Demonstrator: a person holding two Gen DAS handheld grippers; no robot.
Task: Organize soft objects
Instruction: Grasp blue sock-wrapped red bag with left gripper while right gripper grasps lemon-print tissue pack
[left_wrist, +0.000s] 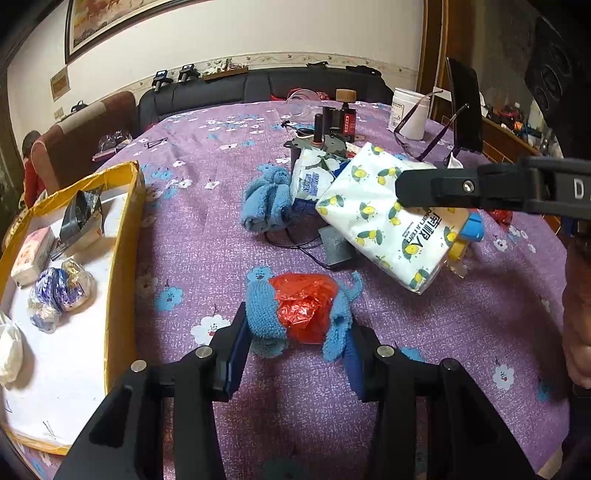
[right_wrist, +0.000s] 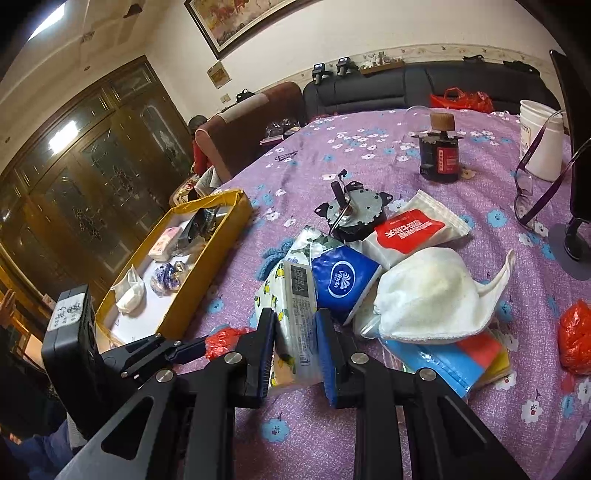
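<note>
Left wrist view has the left tool (left_wrist: 295, 332) low over the purple flowered tabletop (left_wrist: 207, 236), its blue-padded fingers pressed against either end of a blue knitted cloth wrapped round a crumpled red plastic bag (left_wrist: 301, 310), so it grips that bundle. Left of the bundle stands the yellow-walled cardboard box (left_wrist: 123, 236) with a white floor, holding a pink tissue packet (left_wrist: 31, 254), a blue-and-white wrapped lump (left_wrist: 61, 293), a grey foil pouch (left_wrist: 79, 218) and a white plastic bag (left_wrist: 9, 350). Beyond the bundle lies a second blue knitted cloth (left_wrist: 266, 203), beside a heap of tissue packs.

On the right wrist view, the right tool (right_wrist: 295, 339) is closed on a lemon-printed white tissue pack (right_wrist: 295, 314), which juts up from between its pads; in the other view this pack hangs tilted above the tabletop, right of the bundle. Just past it sit a blue Vinda tissue pack (right_wrist: 341, 282), a white terry cloth (right_wrist: 432, 295), a red-and-white pouch (right_wrist: 410, 230) and a round metal motor (right_wrist: 354, 210)
</note>
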